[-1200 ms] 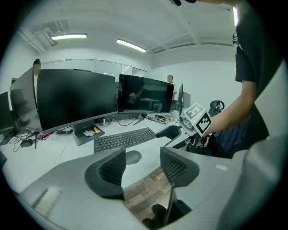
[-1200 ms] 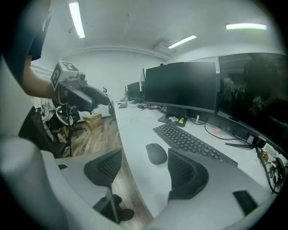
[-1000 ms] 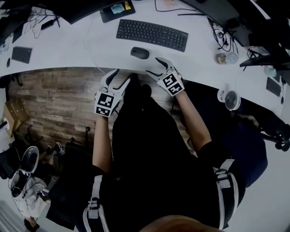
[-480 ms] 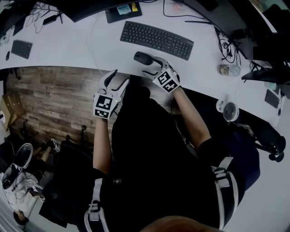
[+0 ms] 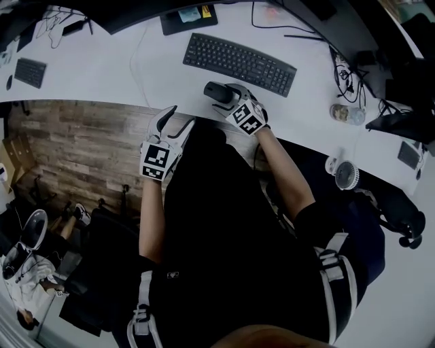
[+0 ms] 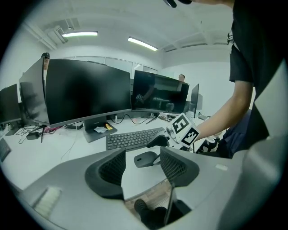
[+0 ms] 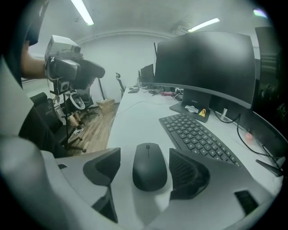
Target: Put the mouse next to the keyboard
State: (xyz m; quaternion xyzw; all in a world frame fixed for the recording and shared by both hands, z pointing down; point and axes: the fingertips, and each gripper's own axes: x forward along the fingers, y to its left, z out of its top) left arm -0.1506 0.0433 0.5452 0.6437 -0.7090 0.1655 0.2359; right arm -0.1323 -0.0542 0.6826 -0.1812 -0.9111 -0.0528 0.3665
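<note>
A black mouse lies on the white desk, just in front of the black keyboard. My right gripper is open and straddles the mouse, one jaw on each side with a small gap to both. In the right gripper view the mouse sits between the jaws of the right gripper, with the keyboard to its right. My left gripper hangs open and empty over the desk's front edge. From the left gripper view I see the left gripper, the mouse and the keyboard.
A monitor stand base stands behind the keyboard. A small dark keypad lies far left. Cables, a jar and a small fan are at the right. Wooden floor shows below the desk edge.
My right gripper has moved forward and left along the desk until its open jaws stand on both sides of the mouse. The left gripper has barely moved.
</note>
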